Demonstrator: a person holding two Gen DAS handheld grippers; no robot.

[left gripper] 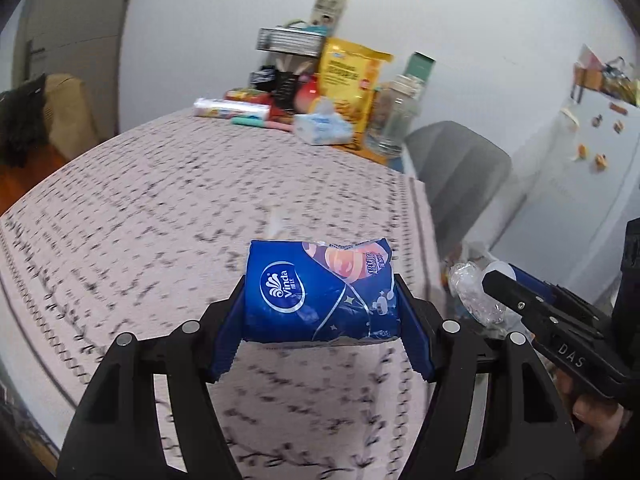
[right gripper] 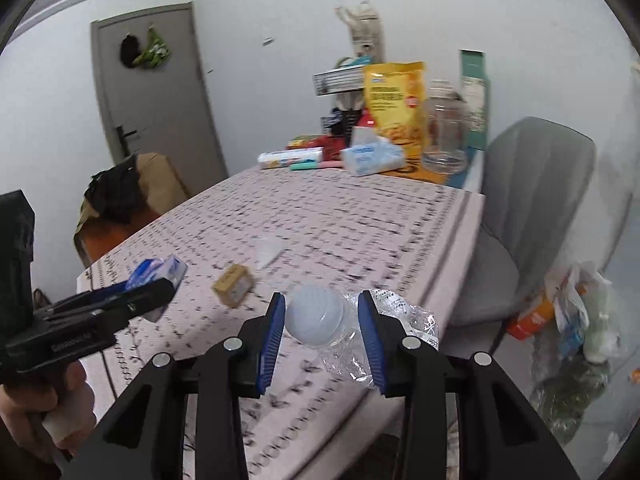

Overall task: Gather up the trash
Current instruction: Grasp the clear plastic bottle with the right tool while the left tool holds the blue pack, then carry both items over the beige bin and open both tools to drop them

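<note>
Left gripper: jaws wide, blue pads clamped on both sides of the blue tissue packet, which is held clear above the surface.

Right gripper: jaws about half closed on a crumpled clear plastic bottle with a white cap. The cap end sits between the pads; the clear body bulges out past the right pad, toward the grey chair.

Landmark: trash bag, hanging low beside the grey chair, off the surface edge. Both held items are well apart from it, on the surface side. A small brown box and a clear scrap lie on the surface, farther from the bag than the bottle.

Risks, as judged:
- The bottle is thin and slick and held near its rounded cap. It could squirt forward or pivot out during a quick swing toward the bag.
- The packet is soft, held by its sides only, with much of it beyond the pads. It could sag or slip if the wrist rolls.
- The two grippers travel close together, so they could clash near the bag mouth.
- The bag looks full and its opening is unclear, so a drop could miss and land on the floor.
- The chair lies close to the path and could snag.
</note>
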